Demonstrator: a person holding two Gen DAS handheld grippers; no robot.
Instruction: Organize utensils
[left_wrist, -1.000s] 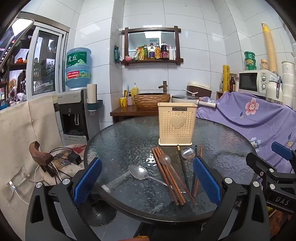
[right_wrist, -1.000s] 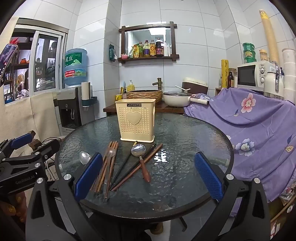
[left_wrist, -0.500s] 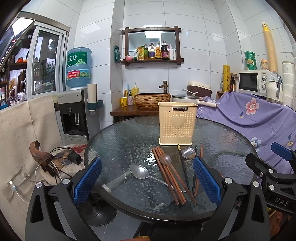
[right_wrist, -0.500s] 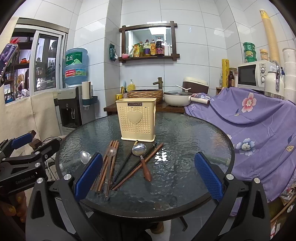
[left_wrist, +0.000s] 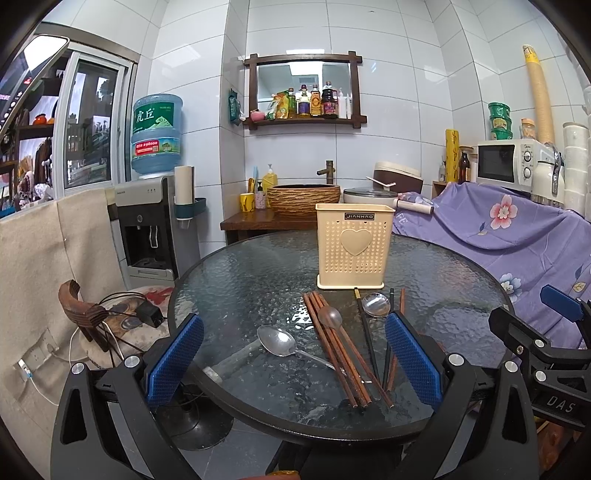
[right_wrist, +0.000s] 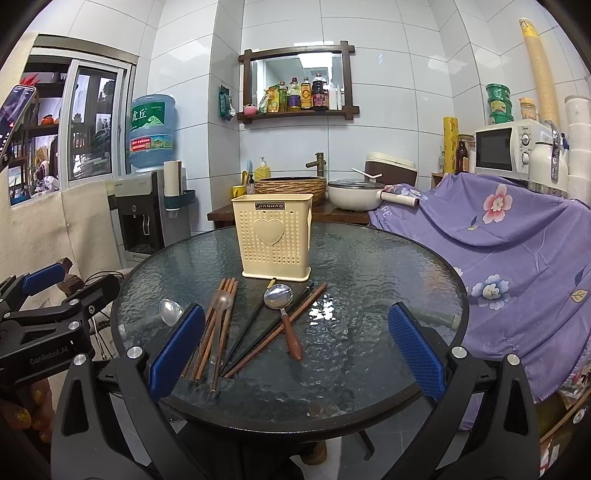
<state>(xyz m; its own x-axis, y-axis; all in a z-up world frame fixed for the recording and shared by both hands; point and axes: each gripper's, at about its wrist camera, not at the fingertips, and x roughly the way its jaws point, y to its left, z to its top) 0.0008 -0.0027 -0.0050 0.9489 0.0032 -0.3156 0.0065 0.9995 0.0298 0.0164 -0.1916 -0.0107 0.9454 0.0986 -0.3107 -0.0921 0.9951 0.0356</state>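
Observation:
A cream perforated utensil holder (left_wrist: 354, 246) (right_wrist: 274, 237) stands upright on the round glass table (left_wrist: 243, 280) (right_wrist: 369, 266). In front of it lie brown chopsticks (left_wrist: 334, 347) (right_wrist: 218, 328), black chopsticks (left_wrist: 367, 332) (right_wrist: 258, 321), a metal spoon (left_wrist: 277, 341) (right_wrist: 170, 311), a translucent spoon (left_wrist: 330, 316) (right_wrist: 221, 300) and a wooden-handled spoon (left_wrist: 376, 304) (right_wrist: 284, 314). My left gripper (left_wrist: 293, 363) is open and empty above the table's near edge. My right gripper (right_wrist: 295, 356) is open and empty, over the utensils.
A water dispenser (left_wrist: 151, 221) stands at the left, a purple flowered cloth (right_wrist: 498, 240) covers furniture at the right, and a wooden counter with a basin (left_wrist: 303, 199) is behind the table. A chair with cables (left_wrist: 110, 317) sits left of the table.

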